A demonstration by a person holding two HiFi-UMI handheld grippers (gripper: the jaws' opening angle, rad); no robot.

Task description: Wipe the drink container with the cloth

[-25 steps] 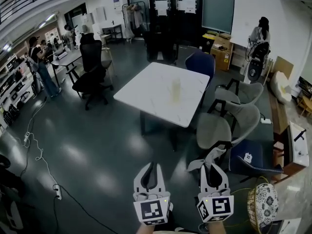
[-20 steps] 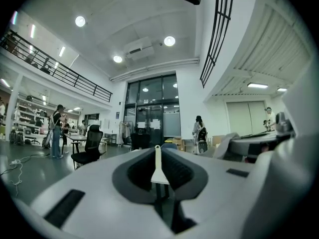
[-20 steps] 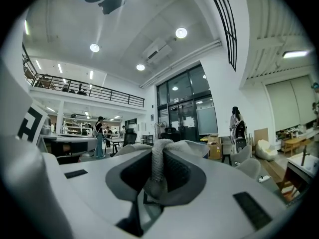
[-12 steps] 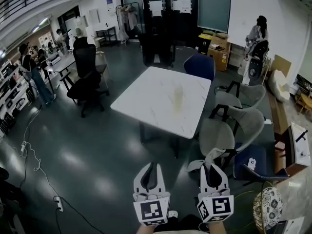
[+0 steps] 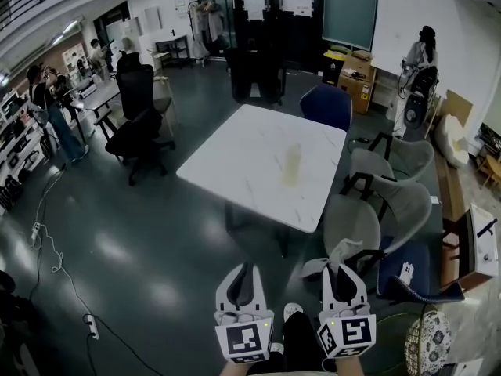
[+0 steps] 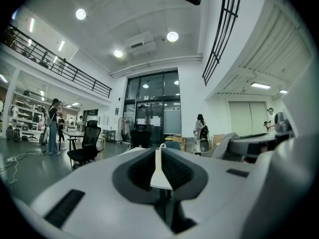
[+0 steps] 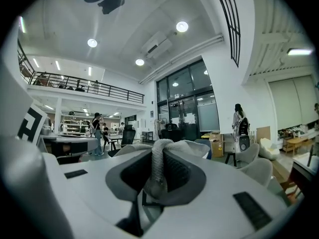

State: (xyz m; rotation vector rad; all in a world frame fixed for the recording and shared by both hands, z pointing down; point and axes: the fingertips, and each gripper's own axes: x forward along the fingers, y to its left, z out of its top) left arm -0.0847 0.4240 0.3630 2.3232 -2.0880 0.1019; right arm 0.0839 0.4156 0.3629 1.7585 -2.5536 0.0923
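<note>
The drink container (image 5: 293,164) stands on the white table (image 5: 235,151), right of the tabletop's middle and well apart from both claws, with a stretch of dark floor (image 5: 156,249) between them. In the head view it sits higher in the frame than the claws, on a line that runs between the two and closer to the right one.

The left gripper (image 5: 244,268) is clenched – its jaws meet in a thin seam in the left gripper view (image 6: 160,156), with nothing held between them. The right gripper (image 5: 342,268) is grasping the cloth (image 5: 337,254): in the right gripper view (image 7: 158,176) the pale knitted cloth (image 7: 159,156) is pinched between the jaws, humps up over the tips and hangs down on either side. From the head view a flap of it hangs off to the left of the jaws.

By count: one drink container, one cloth, one table and two claws, side by side at the bottom of the head view. Three grey chairs (image 5: 395,202) stand along the table's right side and a blue chair (image 5: 327,104) at its far corner.

The container is upright – its long axis is vertical, its base on the tabletop. It is pale and blurred, so its top cannot be made out
</note>
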